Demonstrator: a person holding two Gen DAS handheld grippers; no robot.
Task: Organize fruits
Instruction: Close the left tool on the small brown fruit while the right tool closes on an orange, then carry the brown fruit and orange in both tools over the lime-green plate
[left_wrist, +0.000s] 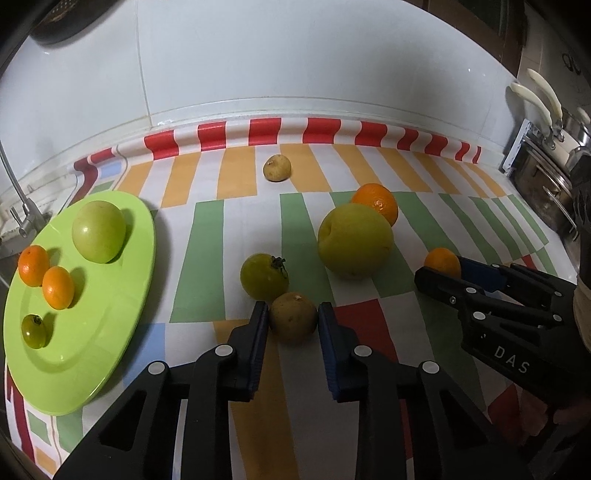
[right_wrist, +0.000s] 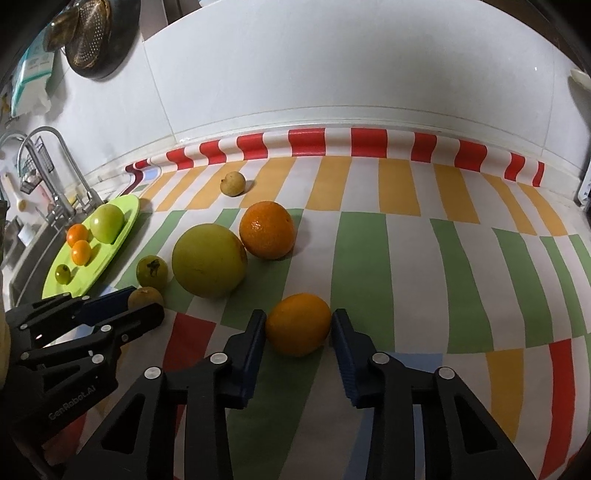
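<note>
My left gripper (left_wrist: 293, 314) is shut on a small brown fruit (left_wrist: 293, 316) resting on the striped cloth; it also shows in the right wrist view (right_wrist: 144, 296). My right gripper (right_wrist: 298, 323) is shut on a small orange (right_wrist: 298, 324), also seen in the left wrist view (left_wrist: 442, 263). A green plate (left_wrist: 99, 354) at left carries a green apple (left_wrist: 98, 231), two small oranges (left_wrist: 58, 287) and a small green tomato (left_wrist: 34, 331). On the cloth lie a green tomato (left_wrist: 264, 277), a large yellow-green fruit (left_wrist: 355, 240), a big orange (left_wrist: 376, 202) and a small tan fruit (left_wrist: 277, 168).
A striped cloth (right_wrist: 406, 258) covers the counter up to a white tiled wall. A faucet and sink (right_wrist: 55, 177) stand left of the plate. Pots with handles (left_wrist: 546, 155) sit at the far right. A strainer (right_wrist: 92, 33) hangs on the wall.
</note>
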